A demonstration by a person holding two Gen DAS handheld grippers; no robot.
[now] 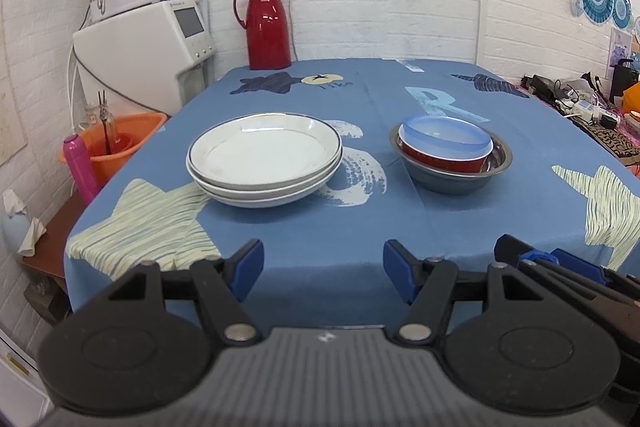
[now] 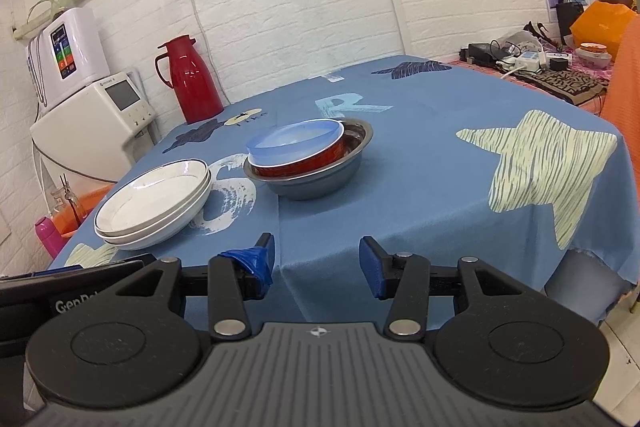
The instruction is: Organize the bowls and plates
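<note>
at the far left, off the table, an orange basin (image 1: 120, 147) stands with a pink bottle (image 1: 80, 163) just beside it, and behind them a white appliance (image 1: 152, 55) is against the brick wall. a red thermos jug (image 1: 266, 25) stands at the back left corner of the blue tablecloth (image 1: 320, 227)

the left gripper (image 1: 323, 267) is held at the near edge of the table, above the cloth, its blue fingers (image 1: 248, 265) spread wide with nothing between them. the stack of white plates (image 1: 264, 157) lies ahead of it and a little to the left, well apart from the fingertips

to the right of the plates, with a gap of cloth between, stands the steel bowl (image 1: 452, 175). a red bowl (image 1: 444, 157) sits inside it, tilted, and a blue translucent bowl (image 1: 446, 137) sits in the red one

the right gripper (image 2: 316, 263) is also at the near edge, released and empty, jaws apart. the nested bowls are ahead of it, about in line with the gap, well apart. the plates lie ahead to its left. at the far right a cluttered side table (image 2: 552, 71) is seen
</note>
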